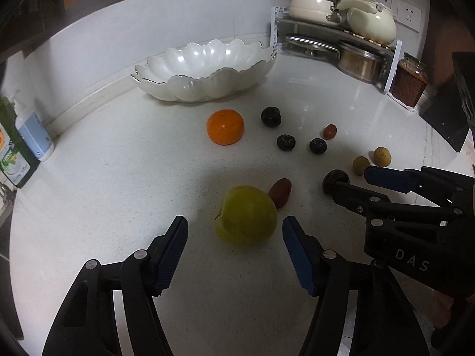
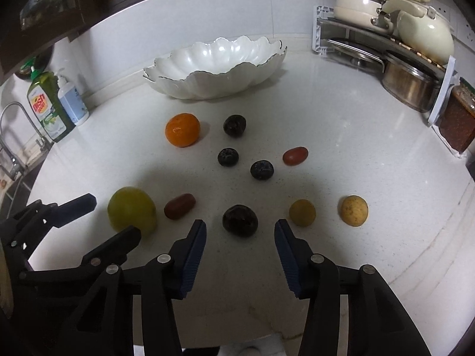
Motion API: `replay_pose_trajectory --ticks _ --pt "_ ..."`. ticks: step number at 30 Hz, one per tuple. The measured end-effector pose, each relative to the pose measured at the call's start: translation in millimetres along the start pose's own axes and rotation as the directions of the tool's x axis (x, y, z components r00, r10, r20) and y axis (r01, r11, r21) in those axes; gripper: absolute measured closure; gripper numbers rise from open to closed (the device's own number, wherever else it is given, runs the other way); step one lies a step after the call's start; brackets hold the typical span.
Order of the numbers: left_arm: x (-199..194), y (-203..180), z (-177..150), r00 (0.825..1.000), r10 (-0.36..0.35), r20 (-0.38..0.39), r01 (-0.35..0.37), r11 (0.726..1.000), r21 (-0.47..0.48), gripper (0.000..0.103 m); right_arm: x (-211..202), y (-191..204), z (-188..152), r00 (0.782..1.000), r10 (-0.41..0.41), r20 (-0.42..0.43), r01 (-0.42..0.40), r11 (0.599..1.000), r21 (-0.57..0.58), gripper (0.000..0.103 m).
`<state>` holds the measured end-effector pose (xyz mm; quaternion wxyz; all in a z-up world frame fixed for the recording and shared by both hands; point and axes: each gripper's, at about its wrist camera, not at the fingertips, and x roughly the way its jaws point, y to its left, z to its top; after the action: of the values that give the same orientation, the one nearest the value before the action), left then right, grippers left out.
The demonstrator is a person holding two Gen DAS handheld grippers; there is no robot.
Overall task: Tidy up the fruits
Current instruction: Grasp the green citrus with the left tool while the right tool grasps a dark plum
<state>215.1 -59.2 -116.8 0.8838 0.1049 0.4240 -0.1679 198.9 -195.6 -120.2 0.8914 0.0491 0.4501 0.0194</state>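
Observation:
A green apple (image 1: 246,216) lies on the white counter just ahead of my open left gripper (image 1: 235,228), between its blue pads. A dark round fruit (image 2: 240,220) lies just ahead of my open right gripper (image 2: 240,231). The right gripper also shows in the left wrist view (image 1: 353,182) beside that dark fruit (image 1: 334,179). An orange (image 1: 225,126), three dark fruits such as one (image 1: 270,115), red dates (image 1: 280,192) (image 2: 295,156) and two yellow-brown fruits (image 2: 302,212) (image 2: 354,210) lie scattered. An empty white scalloped bowl (image 1: 204,84) stands at the back.
A corner rack with pots and a kettle (image 1: 371,23) stands back right, with a red jar (image 1: 409,80) beside it. Dish soap (image 2: 49,106) and a white bottle (image 1: 34,136) stand at the left by a sink tap (image 2: 12,136).

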Motion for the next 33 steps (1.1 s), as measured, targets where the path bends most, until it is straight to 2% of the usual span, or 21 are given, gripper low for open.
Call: replay_pose_trajectory --ticks 9,16,20,27,33 --pt "15.7 -0.2 1.8 0.999 -0.044 -0.030 0.045 0.999 0.026 0.042 12.5 2.2 3.7 1.000 0.002 -0.024 -0.002 1.000 0.000 0.058" --pt "22.3 2.6 3.9 0.996 -0.082 -0.033 0.083 0.996 0.020 0.055 21.1 4.5 5.4 0.999 0.002 -0.042 -0.002 1.000 -0.006 0.066" --pt "23.8 3.0 4.4 0.996 -0.091 -0.025 0.092 0.996 0.017 0.056 22.7 3.9 6.3 0.999 -0.019 -0.039 0.019 1.000 -0.008 0.073" --pt "22.5 5.7 4.7 0.994 -0.108 -0.025 0.108 0.994 0.004 0.056 21.5 3.2 6.2 0.999 -0.022 -0.030 0.022 1.000 -0.007 0.073" --pt "14.1 8.4 10.1 0.995 -0.104 0.005 0.104 0.995 0.003 0.056 14.4 4.3 9.7 1.000 -0.023 -0.005 0.023 1.000 -0.005 0.073"
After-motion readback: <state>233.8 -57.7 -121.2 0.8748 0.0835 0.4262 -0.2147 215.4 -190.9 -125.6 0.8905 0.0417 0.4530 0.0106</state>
